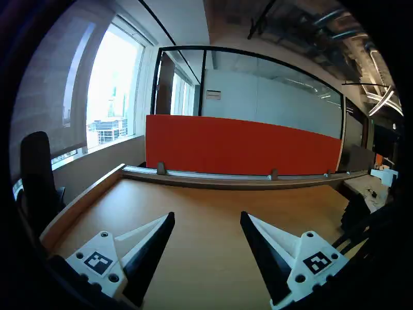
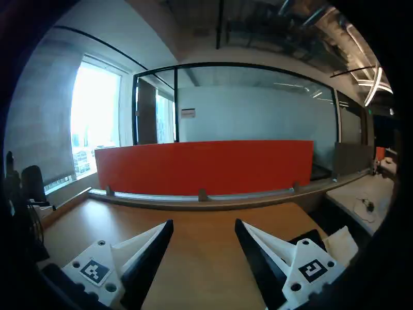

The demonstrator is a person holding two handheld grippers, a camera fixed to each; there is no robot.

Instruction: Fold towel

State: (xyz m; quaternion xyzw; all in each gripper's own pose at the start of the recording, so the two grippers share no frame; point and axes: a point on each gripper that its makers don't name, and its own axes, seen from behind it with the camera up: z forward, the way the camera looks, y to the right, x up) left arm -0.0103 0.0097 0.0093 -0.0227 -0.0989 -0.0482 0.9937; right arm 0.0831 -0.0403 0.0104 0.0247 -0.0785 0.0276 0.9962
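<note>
Bench (image 1: pixel 258 199) of light wood, bare top, seen low and flat in the left gripper view. Left gripper (image 1: pixel 206 216) open, jaws wide apart, nothing between them, hovering just over the wood; fiducial tags on both white finger bases. Orange divider panel (image 1: pixel 242 144) stands along the far edge of the bench, glass partition (image 1: pixel 268 93) behind it, bright window (image 1: pixel 111 103) on the left wall, black chair (image 1: pixel 36 170) at the left edge. Right gripper view: right gripper (image 2: pixel 203 223) also open, jaws spread, holding nothing, over the same bench (image 2: pixel 129 217), facing the same orange panel (image 2: pixel 206 165). Towel: the one candidate is a white cloth-like piece (image 2: pixel 342 242) at the lower right of the right gripper view, just beyond the right-hand finger, beside a black flat item (image 2: pixel 311 236) near the bench's corner; partly hidden, so cannot tell if it is the towel or paper. Neither gripper touches it. White desk (image 2: pixel 361 199) stands further right, apart from the bench.
</note>
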